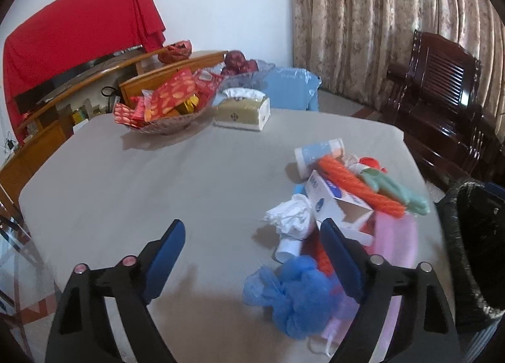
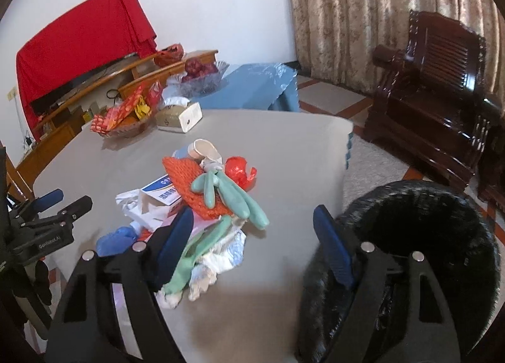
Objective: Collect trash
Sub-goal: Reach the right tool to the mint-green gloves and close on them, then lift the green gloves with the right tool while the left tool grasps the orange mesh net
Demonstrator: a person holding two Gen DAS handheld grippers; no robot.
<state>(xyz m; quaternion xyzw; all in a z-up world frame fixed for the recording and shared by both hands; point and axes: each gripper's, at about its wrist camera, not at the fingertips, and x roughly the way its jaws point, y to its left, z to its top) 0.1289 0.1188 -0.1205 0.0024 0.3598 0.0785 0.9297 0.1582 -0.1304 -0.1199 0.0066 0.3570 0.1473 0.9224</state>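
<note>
Left tool: the left tool (image 1: 252,252) hangs above the bare middle of the worktop (image 1: 142,180), fingers spread wide, nothing between them. Its right finger sits over the edge of the trash pile.
Right tool: the right tool (image 2: 252,236) is likewise spread and holds nothing; its left finger overlaps the pile, its right finger lies toward the bin.
Trash location: the pile lies toward the right edge of the worktop, near the bin (image 2: 419,236), which stands on the floor just beside that edge and is lined with a black bag.
Pile contents: a crumpled white tissue (image 1: 290,214), an opened cardboard box (image 1: 337,202), orange netting (image 1: 356,183), green rubber gloves (image 2: 233,195), a red plastic bag (image 2: 240,170), a paper cup (image 2: 202,148), a blue mesh ball (image 1: 293,300).
Risk, tangle: the items overlap. In my judgement, lifting the netting or a glove may drag neighbours along and spill them over the right edge, missing the bin.
Risk, slip: tissue and thin plastic are soft and compress; a shallow pinch could lose them mid-carry.
Risk, collision: both tools point at the same pile and could meet over it.
Risk, wrong item: the tissue box (image 1: 243,112) and snack basket (image 1: 164,110) at the far edge appear to be kept goods, not trash.
</note>
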